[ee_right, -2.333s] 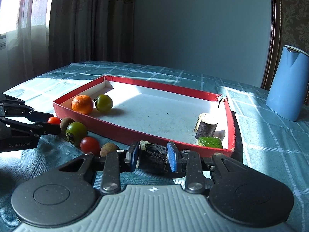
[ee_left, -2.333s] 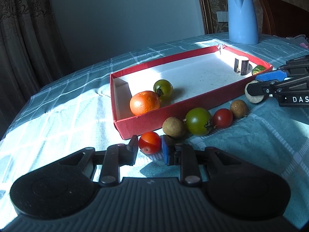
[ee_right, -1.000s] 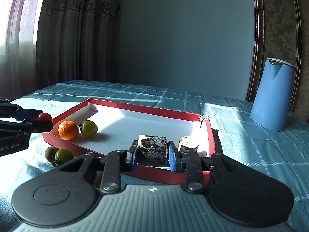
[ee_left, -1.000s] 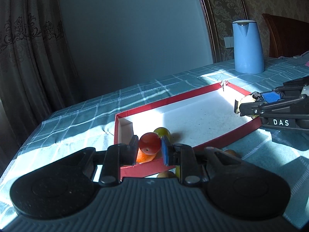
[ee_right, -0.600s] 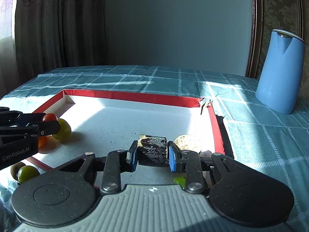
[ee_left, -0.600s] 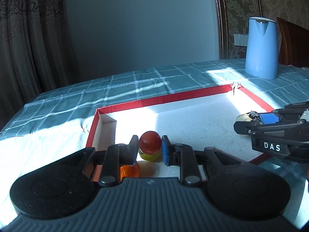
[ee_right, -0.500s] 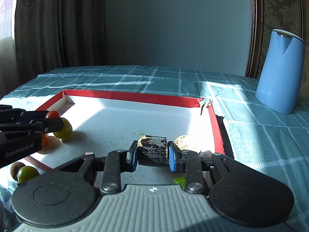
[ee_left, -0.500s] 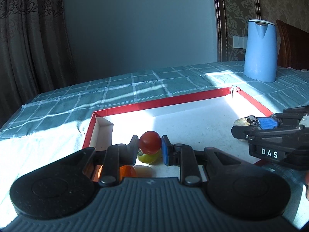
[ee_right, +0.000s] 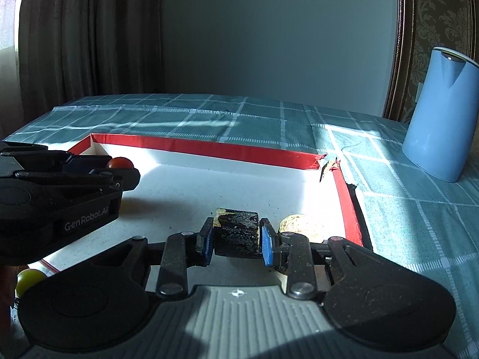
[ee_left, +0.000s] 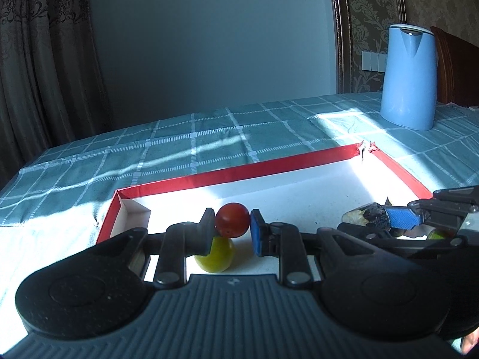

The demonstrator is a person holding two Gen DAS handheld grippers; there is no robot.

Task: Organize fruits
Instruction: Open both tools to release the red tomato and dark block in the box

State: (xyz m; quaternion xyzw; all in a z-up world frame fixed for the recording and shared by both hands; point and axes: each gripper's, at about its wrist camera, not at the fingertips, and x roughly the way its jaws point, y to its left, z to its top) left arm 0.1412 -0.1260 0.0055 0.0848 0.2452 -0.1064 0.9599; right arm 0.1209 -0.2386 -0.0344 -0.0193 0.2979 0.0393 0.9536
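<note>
Left gripper point(ee_left: 233, 229) fingers clenched on red tomato point(ee_left: 232, 220) over red box point(ee_left: 239, 172); right gripper point(ee_right: 236, 240) fingers gripping dark chunk point(ee_right: 236, 229) over same box.

Glossy red tomato point(ee_left: 232, 220); matt cardboard tray point(ee_left: 269, 170)

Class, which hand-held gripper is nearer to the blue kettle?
Right. The right hand-held gripper holds a dark chunk at the tray end nearest the blue kettle; the left hand-held gripper works at the far end.
</note>
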